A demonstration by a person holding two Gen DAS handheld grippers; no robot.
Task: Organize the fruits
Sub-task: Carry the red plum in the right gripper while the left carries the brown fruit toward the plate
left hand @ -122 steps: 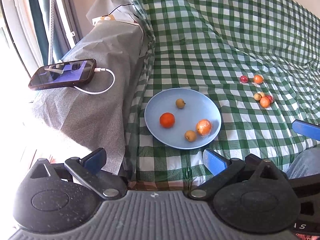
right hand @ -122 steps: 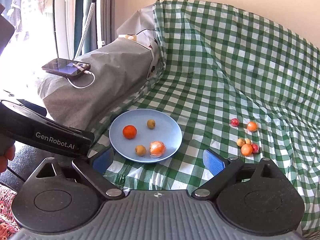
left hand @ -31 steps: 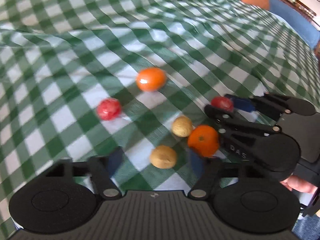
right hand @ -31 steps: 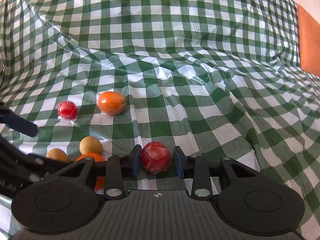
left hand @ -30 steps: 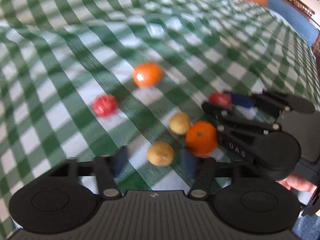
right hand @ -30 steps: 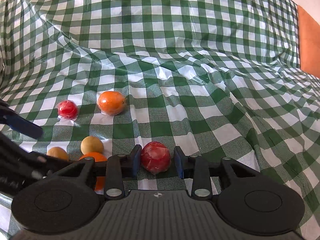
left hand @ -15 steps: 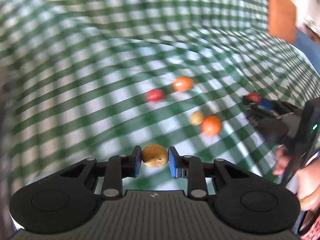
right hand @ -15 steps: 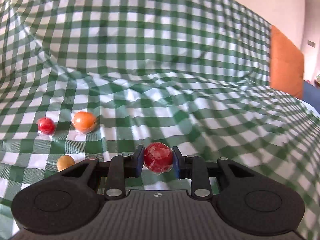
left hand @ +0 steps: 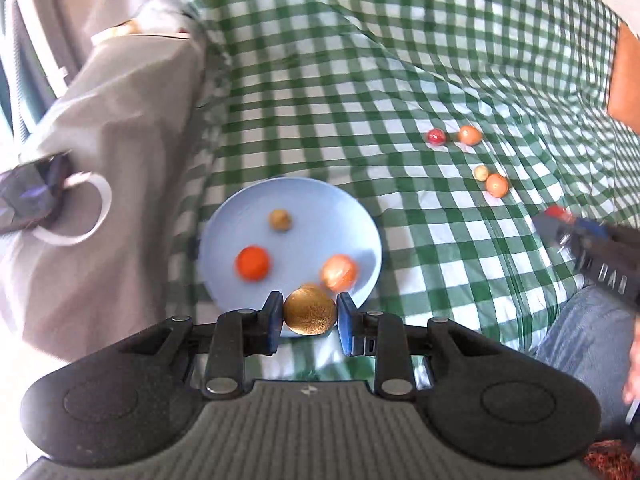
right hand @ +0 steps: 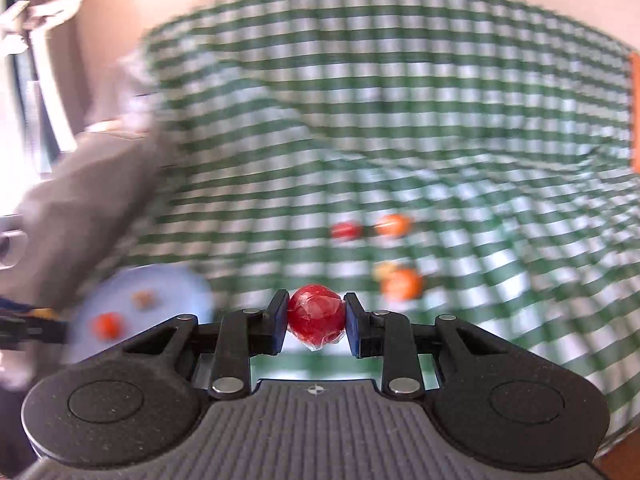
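My left gripper point(left hand: 309, 322) is shut on a small tan fruit point(left hand: 310, 309) and holds it above the near rim of the blue plate point(left hand: 352, 216). The plate holds an orange point(left hand: 253, 263), a wrapped orange fruit point(left hand: 339, 272) and a tan fruit point(left hand: 279, 219). My right gripper point(right hand: 316, 322) is shut on a red wrapped fruit point(right hand: 316, 315), above the checked cloth right of the plate point(right hand: 188, 280). On the cloth lie a red fruit point(left hand: 435, 136), two oranges point(left hand: 469, 135) point(left hand: 497, 185) and a small tan fruit point(left hand: 480, 172). The right wrist view is blurred.
A grey covered block point(left hand: 104, 128) stands left of the plate, with a phone point(left hand: 28, 196) and white cable point(left hand: 80, 208) on it. The green checked cloth point(left hand: 360, 60) rises at the back. A person's knee in jeans point(left hand: 584, 340) is at the right.
Both grippers closed on their fruits, lifted them off the cloth and swung left toward the plate. The left one now hangs over the plate's near rim.
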